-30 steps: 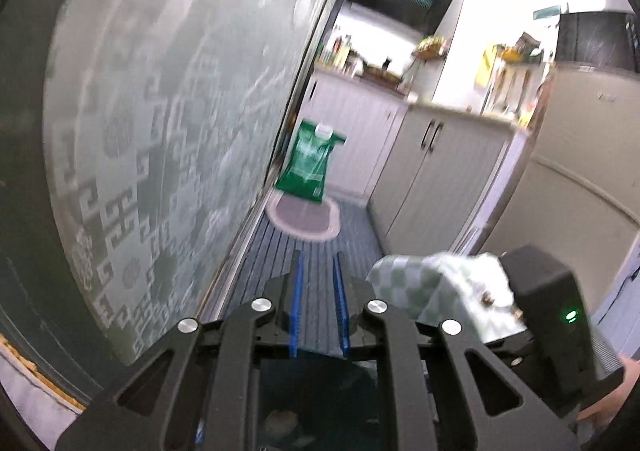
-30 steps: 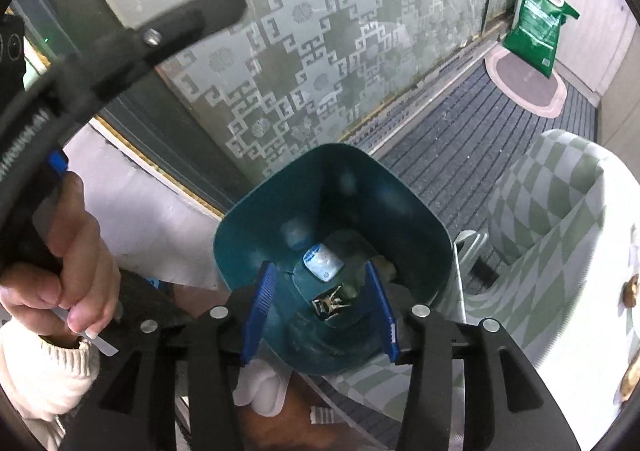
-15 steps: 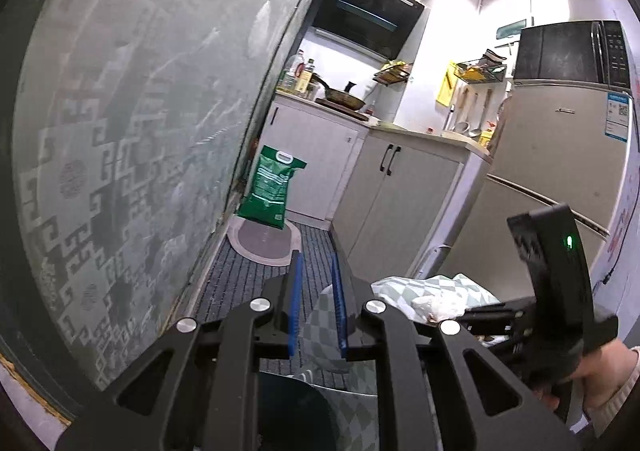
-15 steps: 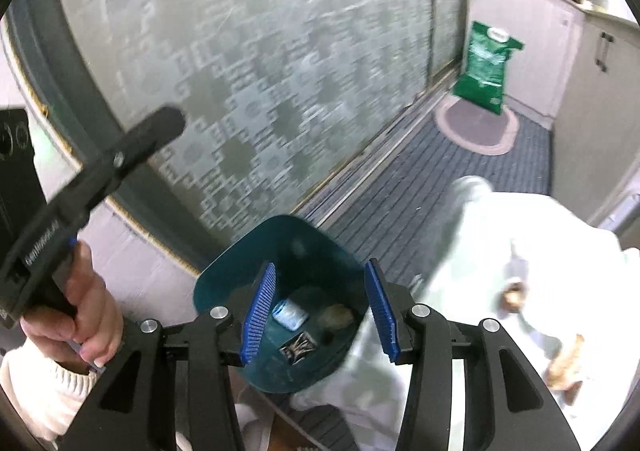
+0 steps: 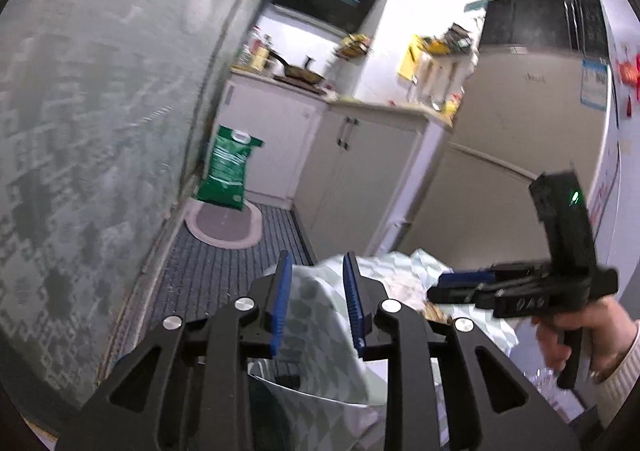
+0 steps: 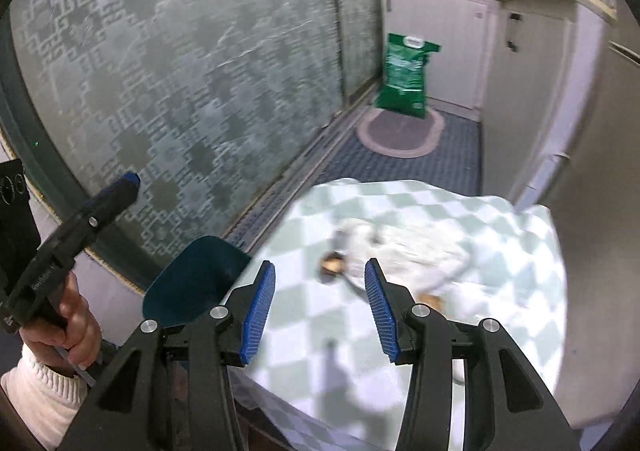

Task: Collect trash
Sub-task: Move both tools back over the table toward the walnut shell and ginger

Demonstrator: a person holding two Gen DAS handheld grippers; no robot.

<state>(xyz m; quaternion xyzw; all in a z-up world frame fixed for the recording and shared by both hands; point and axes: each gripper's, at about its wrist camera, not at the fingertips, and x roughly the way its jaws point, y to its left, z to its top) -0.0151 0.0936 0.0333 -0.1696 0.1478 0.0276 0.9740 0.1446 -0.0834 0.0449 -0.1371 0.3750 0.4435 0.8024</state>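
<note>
Kitchen floor of dark ribbed matting [image 6: 448, 155] runs ahead of me beside a frosted patterned glass door [image 6: 180, 63]; my right tongs [image 6: 320, 301] stand wide apart with nothing between the blue pads [image 6: 258, 313], hovering over a table draped in a pale green-and-white checked cloth [image 6: 516, 271]. Just beyond the right pads lies the trash: a crumpled white paper or bag [image 6: 412, 247], blurred, with small brown scraps [image 6: 332, 263] at its near edge and another brown bit [image 6: 432, 299] close to the right pad. Left of those tongs and below the table edge sits a dark teal bin [image 6: 196, 279]; what it holds I cannot see. My left tongs [image 5: 316, 305] are parted too, narrower, and a hanging fold of the checked cloth shows between the pads [image 5: 280, 307]; whether they touch it I cannot tell. Farther off, past both tongs, a green sack [image 5: 228, 171] stands on an oval mat [image 5: 224, 225] against white cabinets [image 5: 360, 171].
</note>
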